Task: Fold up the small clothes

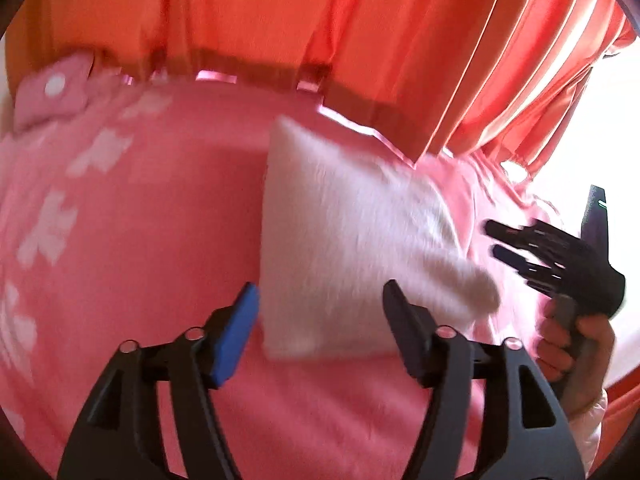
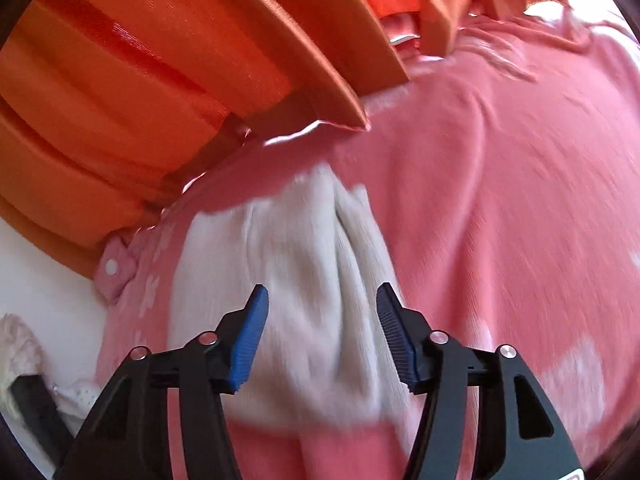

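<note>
Two grippers in view, both with jaws spread apart and nothing between them. Left gripper [image 1: 320, 300] held above a white cloth [image 1: 352, 248], blue pad [image 1: 236, 336] on one finger, dark finger on the other; near edge of the cloth framed between the fingertips, contact not confirmed. White cloth lying flat on a pink blanket [image 1: 140, 240], roughly rectangular, fuzzy texture, one corner reaching toward the right side of the left wrist view. Right gripper [image 1: 496, 240] seen from the side in that same view, just beyond the cloth's right corner, fingers parted, gripped by a bare hand [image 1: 568, 344] on the handle. Own view of the right gripper [image 2: 322, 306] looking down on the same white cloth [image 2: 288, 280], with a lengthwise crease running up its middle; both ribbed blue pads [image 2: 248, 344] over the cloth, touching or not cannot be judged. Pink blanket [image 2: 500, 200] with pale flower-like patches, wrinkled toward the far edge. Orange curtain [image 1: 280, 20] hanging behind the blanket, hem meeting its far edge; same curtain [image 2: 140, 80] in heavy folds in the right wrist view. Pink fabric piece with a white button [image 2: 114, 266] at the blanket's left edge. Motion blur in both views; finer detail not readable.
</note>
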Demonstrator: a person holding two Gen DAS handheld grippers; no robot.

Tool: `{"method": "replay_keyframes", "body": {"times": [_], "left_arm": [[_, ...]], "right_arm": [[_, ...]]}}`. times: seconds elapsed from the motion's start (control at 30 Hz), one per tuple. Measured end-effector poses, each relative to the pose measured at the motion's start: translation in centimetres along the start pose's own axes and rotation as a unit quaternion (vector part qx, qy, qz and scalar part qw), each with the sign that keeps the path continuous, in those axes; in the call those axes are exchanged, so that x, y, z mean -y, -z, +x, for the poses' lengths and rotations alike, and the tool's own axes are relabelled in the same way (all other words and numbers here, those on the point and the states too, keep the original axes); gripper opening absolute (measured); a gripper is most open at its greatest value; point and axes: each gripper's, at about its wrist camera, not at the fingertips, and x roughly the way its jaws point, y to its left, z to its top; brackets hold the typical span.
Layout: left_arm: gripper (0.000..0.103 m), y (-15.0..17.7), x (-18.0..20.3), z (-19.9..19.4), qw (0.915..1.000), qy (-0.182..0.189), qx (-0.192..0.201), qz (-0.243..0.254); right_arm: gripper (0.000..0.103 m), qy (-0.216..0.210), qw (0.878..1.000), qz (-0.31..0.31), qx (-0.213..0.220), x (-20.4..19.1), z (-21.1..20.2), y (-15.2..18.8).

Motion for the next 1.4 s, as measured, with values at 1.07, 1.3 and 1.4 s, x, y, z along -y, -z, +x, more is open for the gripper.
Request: {"method": "replay_keyframes", "body": {"times": [1.07,1.3,1.4], "left_arm": [[0.068,1.5,2.4,7.1,0.9952,-0.086,-0.032,0.035],[0.071,1.8,2.7,7.3,0.9946,-0.092,-0.032,0.038],[0.071,1.7,2.7,7.3,0.9945,-0.093,-0.033,0.035]], "right_arm": [[0.013,0.006,1.000,-0.006,0.023,1.0,-4.7,6.0],[0.015,0.093,0.993,-0.023,-0.070,2.4,0.3,6.7],[0.020,0.096,0.993,-0.027,-0.064,2.2,0.3,6.7]]}}
